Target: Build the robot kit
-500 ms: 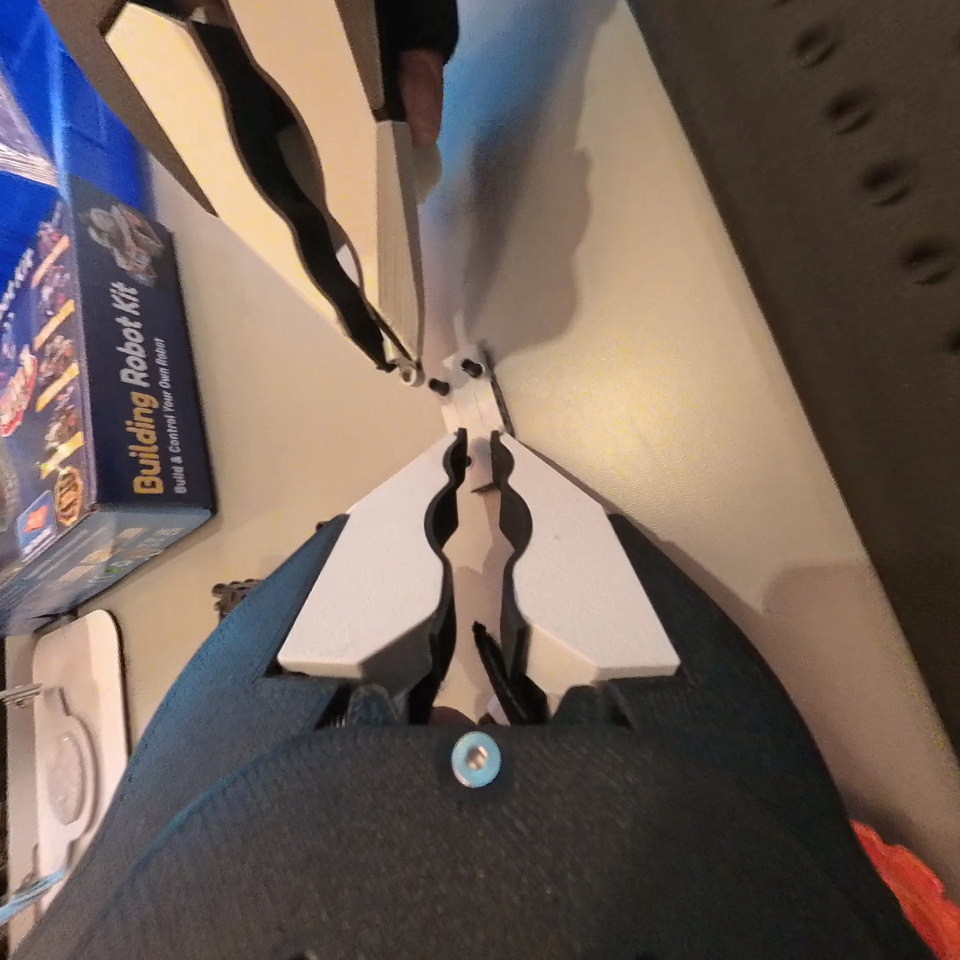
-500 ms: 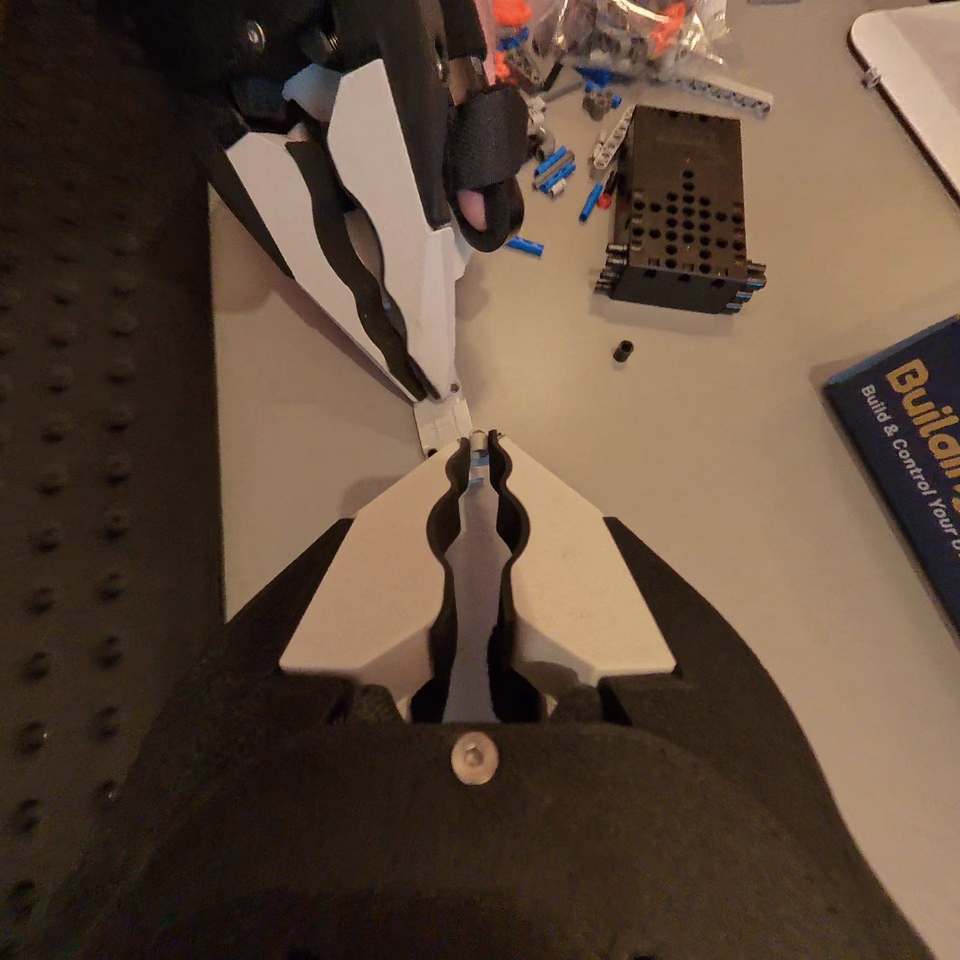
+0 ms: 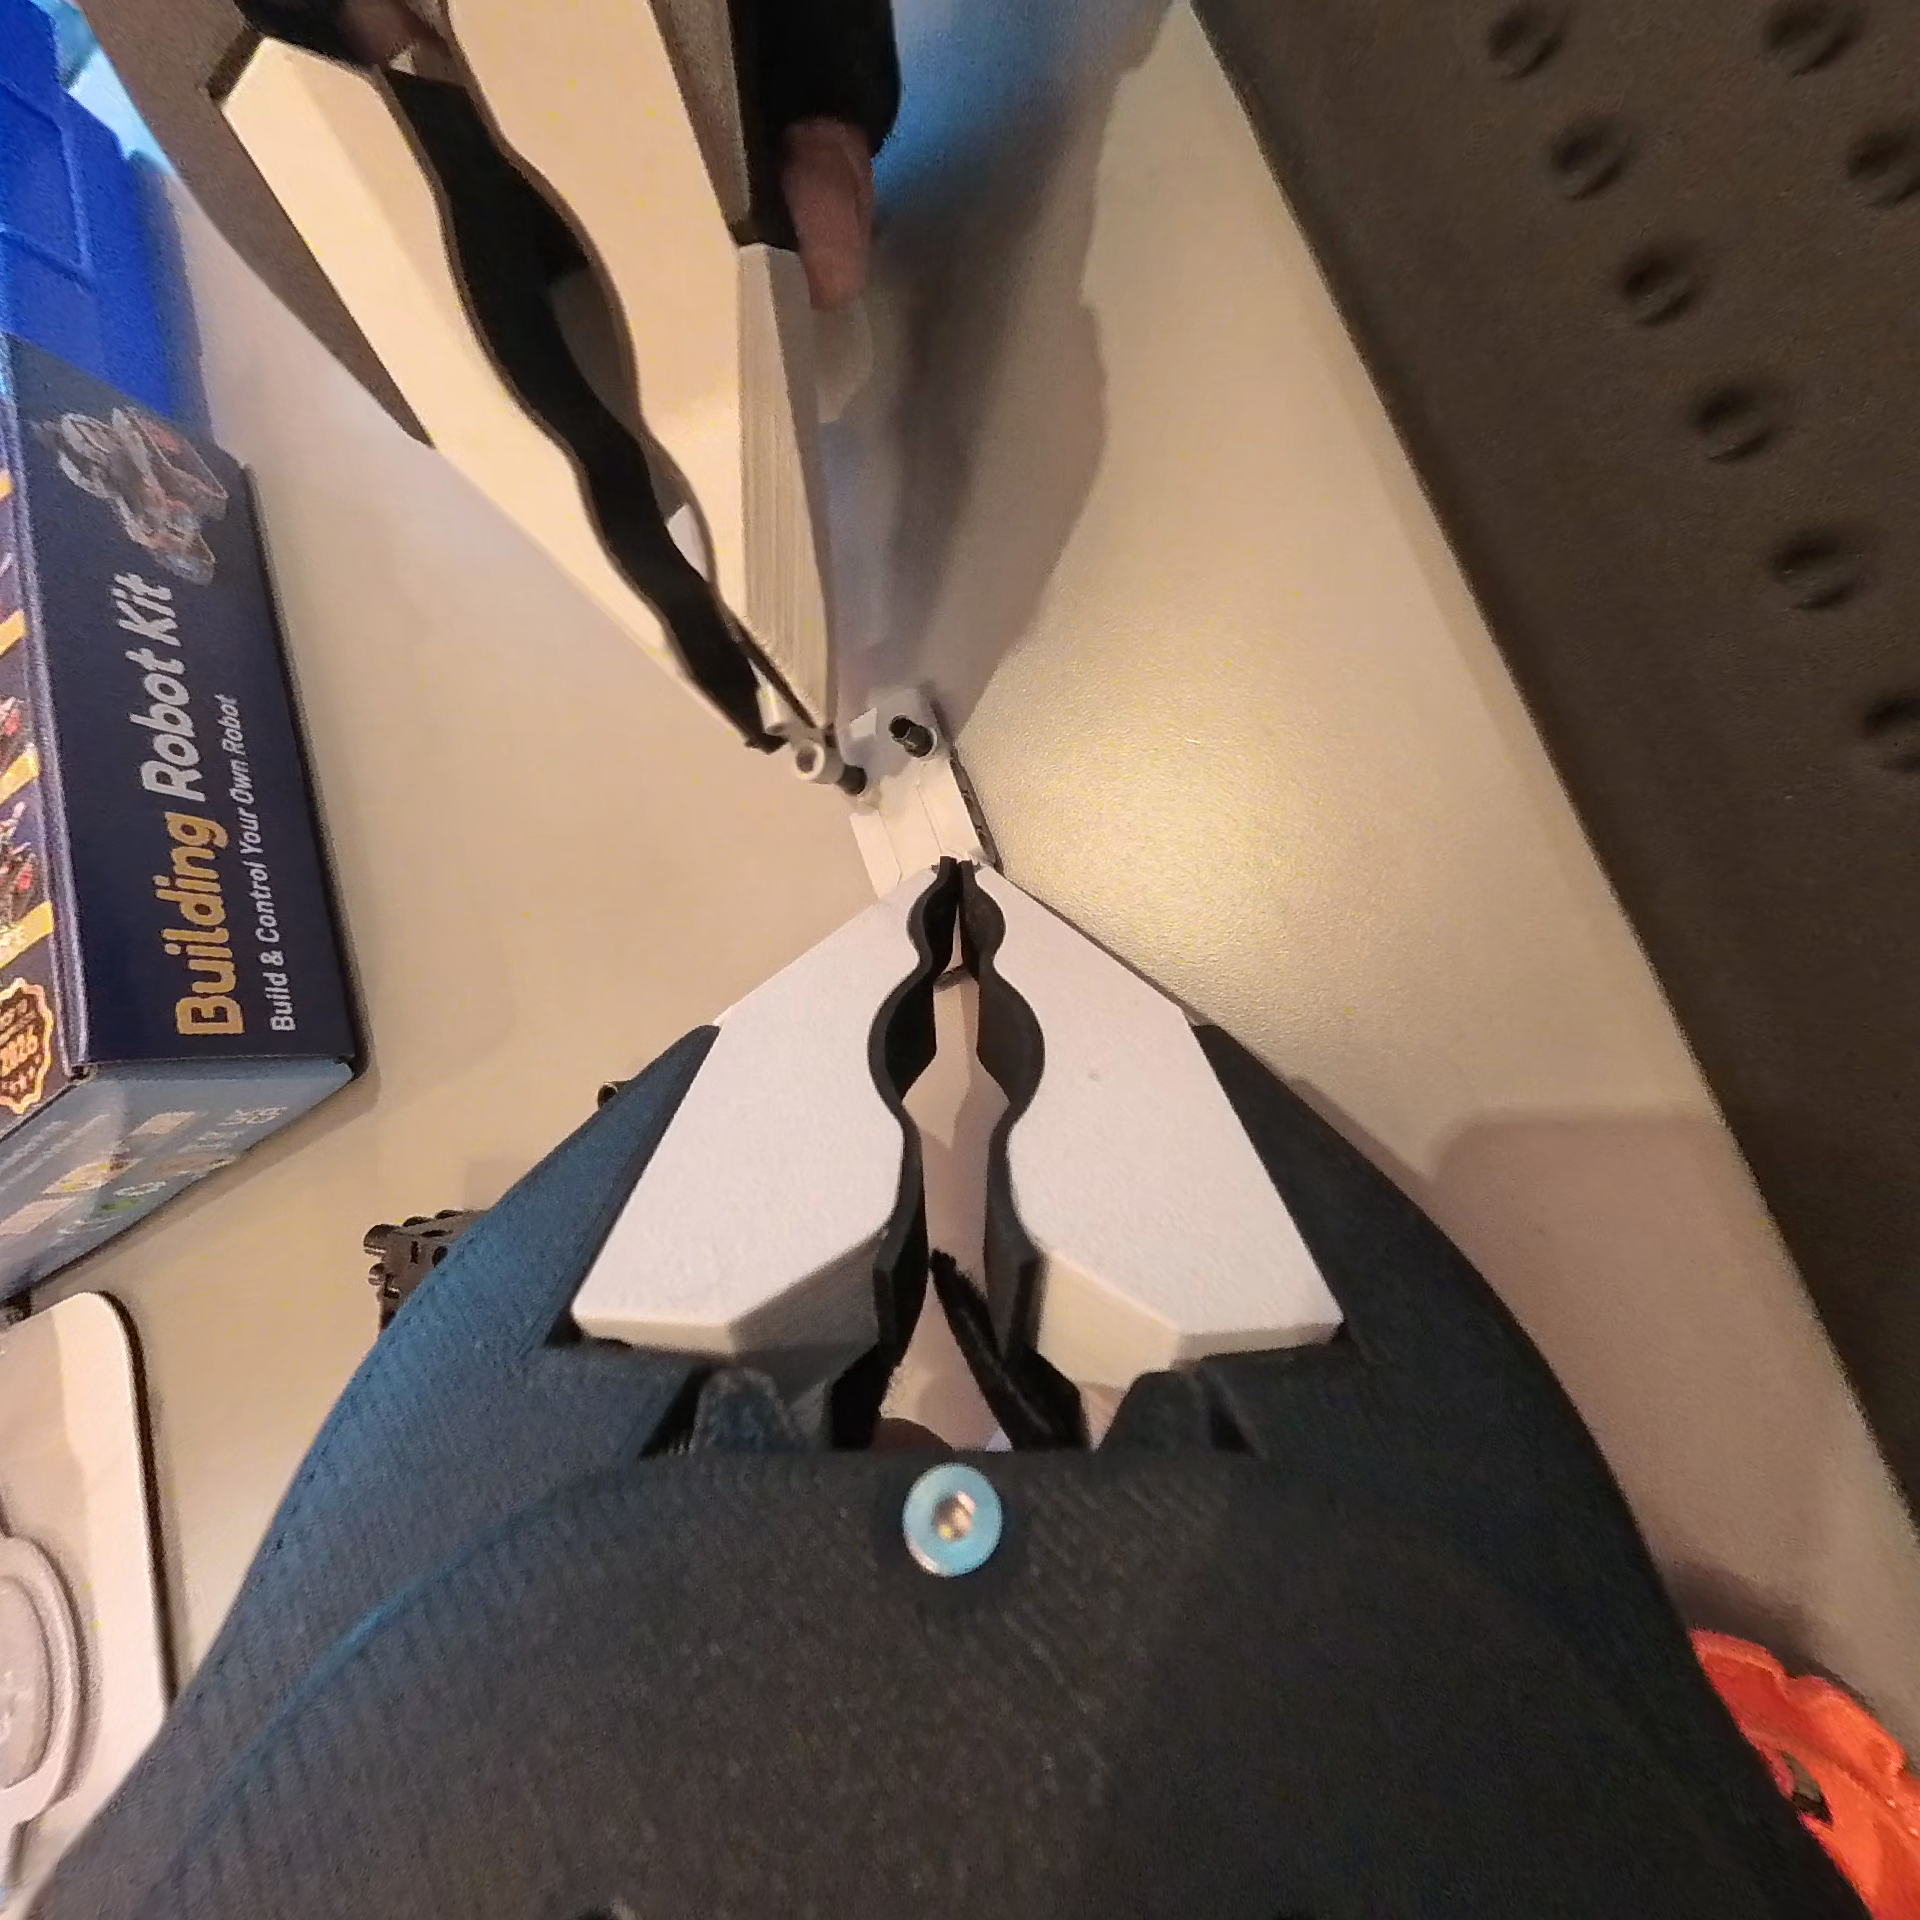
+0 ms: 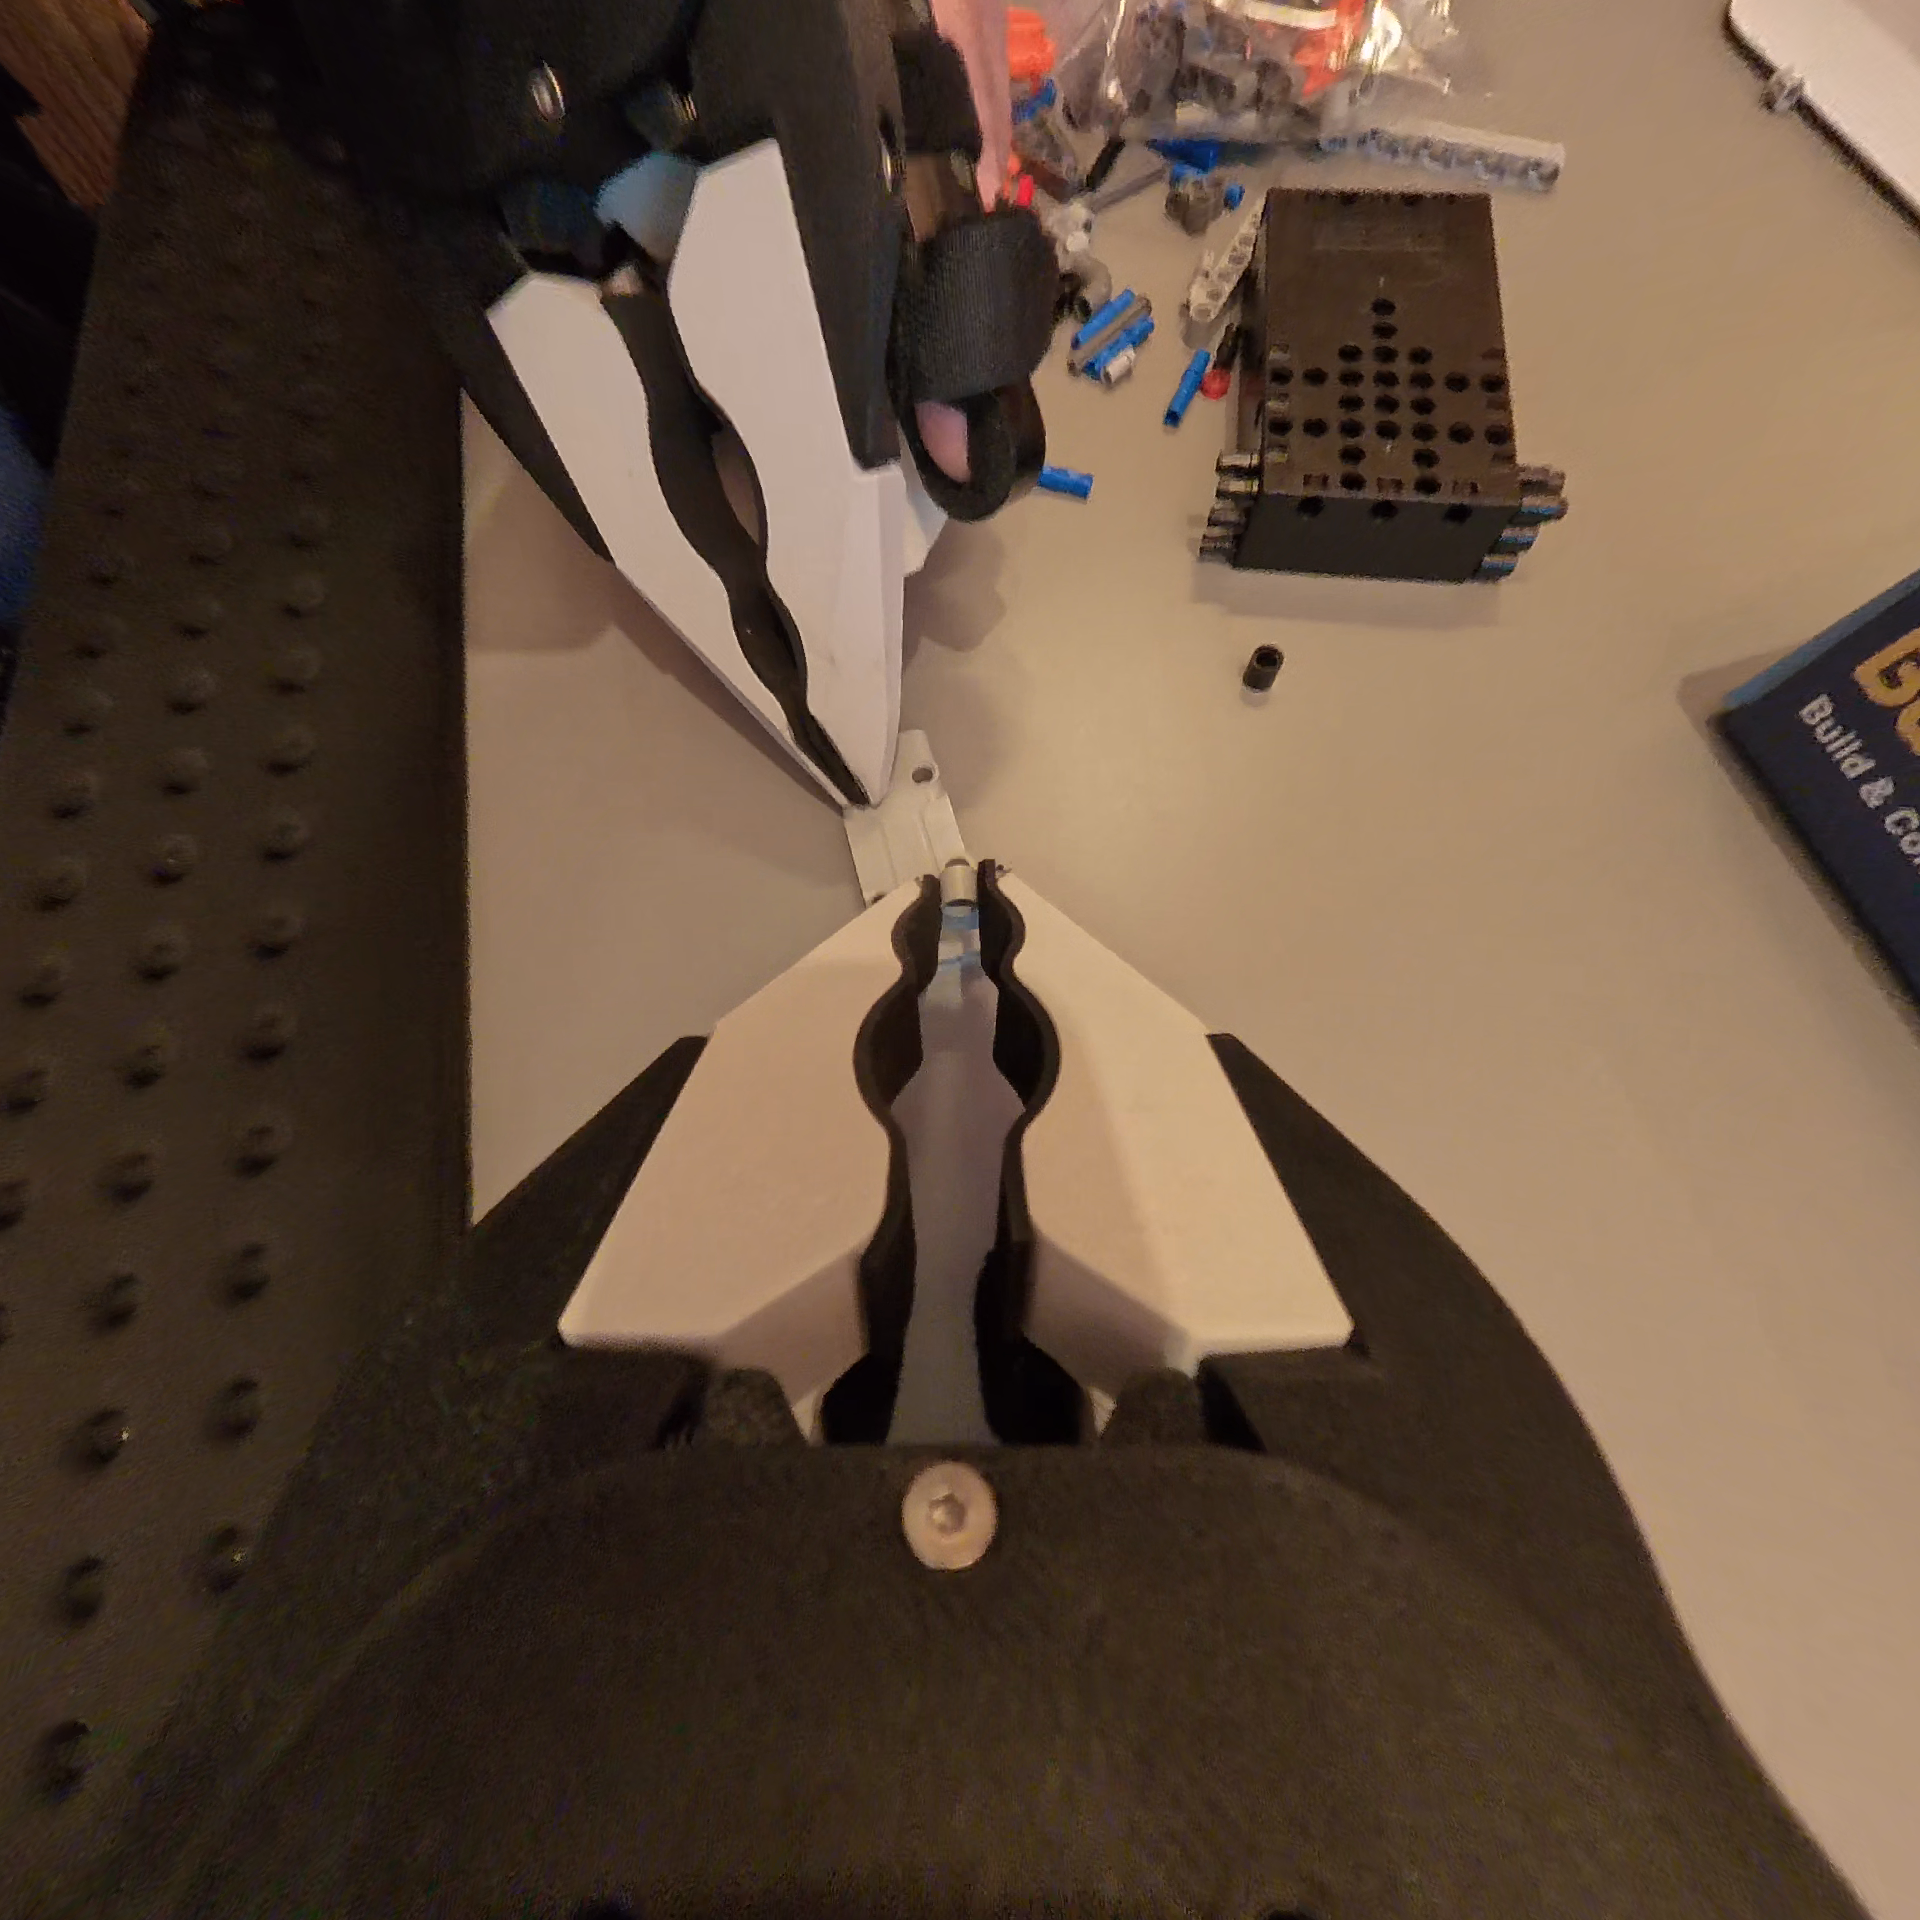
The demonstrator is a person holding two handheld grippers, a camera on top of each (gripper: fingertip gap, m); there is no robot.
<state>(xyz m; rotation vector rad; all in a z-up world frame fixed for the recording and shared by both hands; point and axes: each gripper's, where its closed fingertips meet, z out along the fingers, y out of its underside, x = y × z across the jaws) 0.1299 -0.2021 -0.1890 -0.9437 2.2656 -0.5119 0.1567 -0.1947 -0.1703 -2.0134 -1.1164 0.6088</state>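
The left gripper [image 3: 954,871] has its jaws pressed together on one end of a small light grey plastic piece [image 3: 914,821] with holes and short black pins, held just above the pale table [image 3: 1195,727]. The right gripper [image 4: 958,883] meets it tip to tip; its jaws are clamped on a small grey and pale blue peg [image 4: 956,914], whose end sits right against that same grey piece [image 4: 904,831]. In the left wrist view the right gripper [image 3: 800,743] reaches the piece from above, with a fingertip [image 3: 831,223] of the person showing beside it.

A dark padded surface with dimples [image 4: 208,831] runs along the table edge. Farther out on the table stand a black block full of round holes [image 4: 1371,395], a small black tube [image 4: 1262,665], loose blue pegs [image 4: 1112,332] and a clear bag of parts [image 4: 1226,62]. A dark blue printed box [image 3: 156,831] lies well apart.
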